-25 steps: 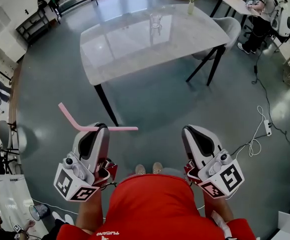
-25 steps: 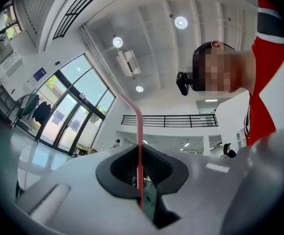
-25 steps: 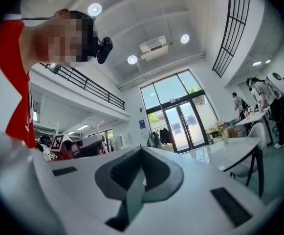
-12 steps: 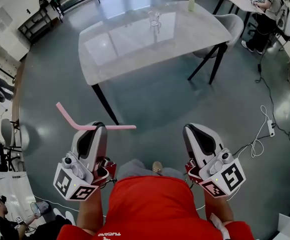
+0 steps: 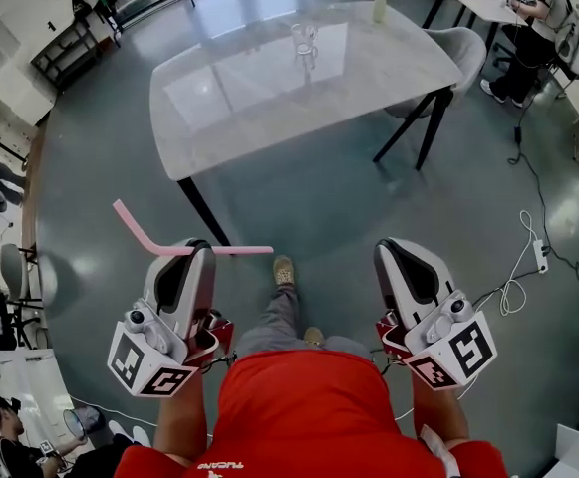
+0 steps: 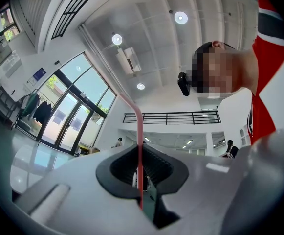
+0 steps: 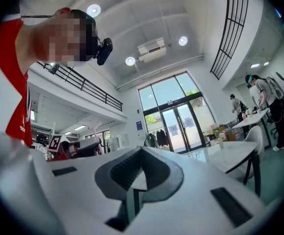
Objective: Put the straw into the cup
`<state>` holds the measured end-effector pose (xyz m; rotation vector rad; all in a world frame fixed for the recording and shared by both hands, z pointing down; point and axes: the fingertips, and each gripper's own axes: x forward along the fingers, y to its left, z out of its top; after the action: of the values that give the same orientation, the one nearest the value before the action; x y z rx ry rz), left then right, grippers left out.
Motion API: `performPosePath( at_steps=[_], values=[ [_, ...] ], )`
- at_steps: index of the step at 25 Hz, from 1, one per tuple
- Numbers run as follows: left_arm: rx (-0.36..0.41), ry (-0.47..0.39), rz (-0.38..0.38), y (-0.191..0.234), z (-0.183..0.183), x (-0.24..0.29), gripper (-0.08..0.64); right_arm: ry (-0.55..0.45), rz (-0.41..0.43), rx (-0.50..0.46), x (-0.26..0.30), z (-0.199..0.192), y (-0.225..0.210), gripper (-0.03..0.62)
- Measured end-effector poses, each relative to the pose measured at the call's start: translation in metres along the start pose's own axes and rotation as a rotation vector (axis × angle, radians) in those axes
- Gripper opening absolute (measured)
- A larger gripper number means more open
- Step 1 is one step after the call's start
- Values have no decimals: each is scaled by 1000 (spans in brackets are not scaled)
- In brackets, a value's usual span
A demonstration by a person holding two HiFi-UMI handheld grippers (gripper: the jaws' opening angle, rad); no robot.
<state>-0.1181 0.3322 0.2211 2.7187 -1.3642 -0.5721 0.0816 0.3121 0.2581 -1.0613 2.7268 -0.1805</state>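
Here, seen from the head view, a grey-green floor (image 5: pixel 299 207) fills the frame, and a pale glossy table (image 5: pixel 269 98) on dark legs stands across it at 12 o'clock, with a grey chair (image 5: pixel 443 58) pushed against its edge at 1 o'clock. The person's red shirt (image 5: pixel 319 406) occupies 6 o'clock, one shoe (image 5: pixel 283 270) showing just above it. The left gripper (image 5: pixel 201 247) is at 8 o'clock and the right gripper (image 5: pixel 394 247) at 4 o'clock, both white, each carrying a cube of square markers at its rear and pointing toward the table. The left gripper's jaws are pressed almost together on a pink bendy straw (image 5: pixel 239 250), which lies crosswise through them: the short end projects toward 3 o'clock, the longer part runs toward 9 o'clock and then bends up toward 10 o'clock. In the left gripper view the straw (image 6: pixel 140 146) rises as a thin pink line from between the closed dark pads of the left gripper (image 6: pixel 141 170) toward 12 o'clock. In the right gripper view the right gripper (image 7: pixel 141 165) has its jaws brought together with nothing between them. The clear glass cup (image 5: pixel 304 40) stands upright on the far half of the table at 12 o'clock, well apart from the straw; a small vase of flowers (image 5: pixel 379 3) sits at the far edge, toward 1 o'clock of the cup
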Motion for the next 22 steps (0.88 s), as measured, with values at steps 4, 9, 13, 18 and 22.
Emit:
performPosePath(
  at_steps=[4, 9, 13, 18, 22],
  values=[
    [-10, -6, -18, 18, -6, 17, 26, 3, -17, -19, 16, -1, -15, 2],
    [-25, -9, -35, 53, -14, 48, 26, 6, -36, -39, 48, -1, -40, 2],
    [-35, -9, -55, 81, -15, 76, 26, 11, -56, -48, 78, 2, -63, 2],
    [-44, -7, -72, 125, -17, 106, 26, 9, -76, -56, 124, 2, -88, 2],
    [-58, -3, -86, 160, -21, 128, 26, 19, -94, -59, 161, -2, -107, 2]
  ],
)
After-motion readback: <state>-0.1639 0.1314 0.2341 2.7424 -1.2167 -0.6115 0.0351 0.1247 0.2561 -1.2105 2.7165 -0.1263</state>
